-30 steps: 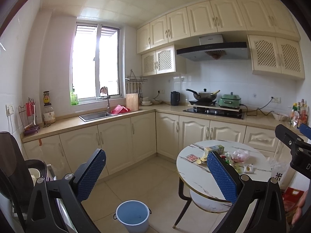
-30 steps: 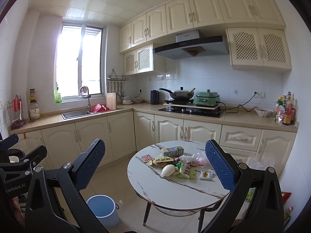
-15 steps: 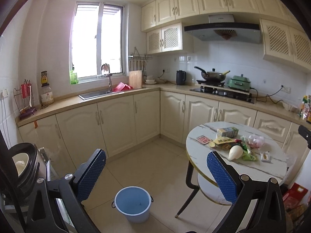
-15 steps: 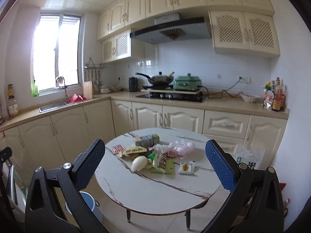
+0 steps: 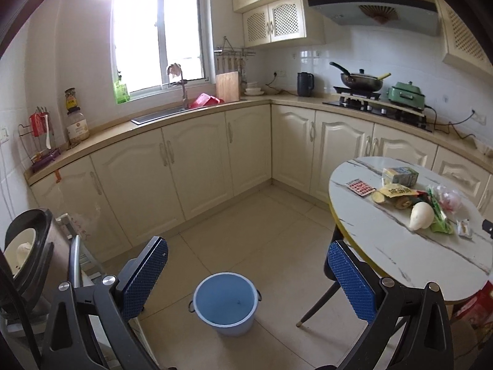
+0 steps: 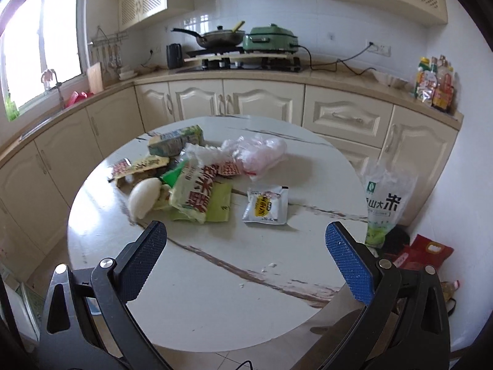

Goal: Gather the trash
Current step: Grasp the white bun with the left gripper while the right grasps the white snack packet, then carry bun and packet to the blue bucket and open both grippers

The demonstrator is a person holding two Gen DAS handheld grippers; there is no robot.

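A round white marble table carries a heap of trash: a green drink carton, snack wrappers, a white bun, a crumpled pink plastic bag and a small white sachet. A blue bucket stands on the floor left of the table. My right gripper is open and empty above the table's near part, short of the trash. My left gripper is open and empty, above the bucket.
Cream cabinets and a counter run along the walls, with a sink, a stove and a wok. A rice bag and red packets sit on the floor right of the table. A black appliance stands at the left.
Both grippers have tilted downward and moved forward. The right one has come in close over the table and the trash. The left view now looks down on the bucket.
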